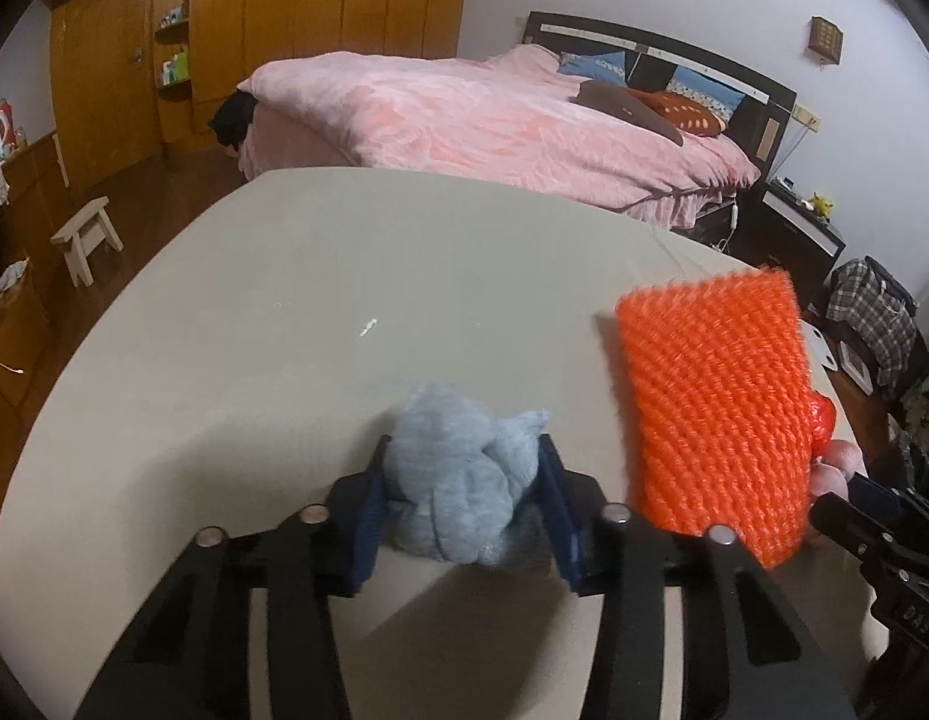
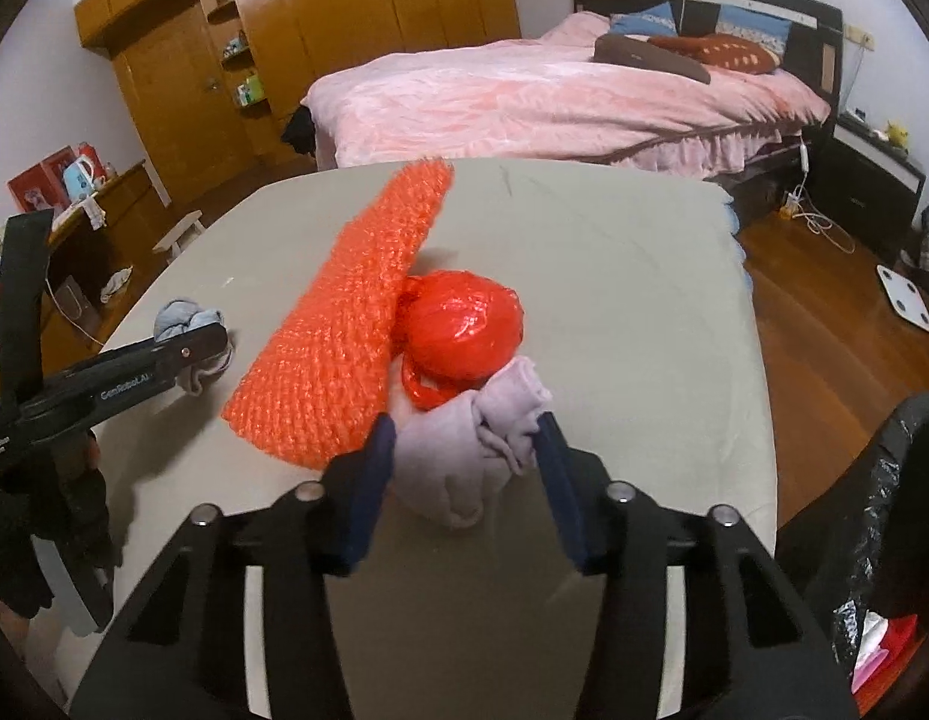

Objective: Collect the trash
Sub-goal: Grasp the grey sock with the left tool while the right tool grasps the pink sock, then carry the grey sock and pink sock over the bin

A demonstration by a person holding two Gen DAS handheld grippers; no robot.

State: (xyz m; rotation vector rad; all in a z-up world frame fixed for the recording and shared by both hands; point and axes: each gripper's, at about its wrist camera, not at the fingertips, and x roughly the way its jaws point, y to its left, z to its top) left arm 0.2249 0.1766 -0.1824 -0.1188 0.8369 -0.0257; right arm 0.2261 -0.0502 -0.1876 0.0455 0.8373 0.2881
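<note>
Trash sits on the grey table (image 2: 644, 312): left gripper (image 1: 461, 480) pinches a blue cloth wad (image 1: 458, 480), right gripper (image 2: 467, 456) squeezes a lilac wad (image 2: 464, 456). Orange mesh (image 2: 344, 324) lies between the wads; red plastic ball (image 2: 461, 330) crowds just beyond the lilac one

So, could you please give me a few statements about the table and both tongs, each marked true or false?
1. The left tongs close on a light blue cloth wad. True.
2. The right tongs close on the red plastic ball. False: they close on a pale lilac cloth wad; the ball lies just beyond it.
3. The orange mesh pad lies between the two wads. True.
4. The red ball sits on the pink bed. False: it is on the beige table.
5. A black bin bag shows at the right edge of the right wrist view. True.
</note>
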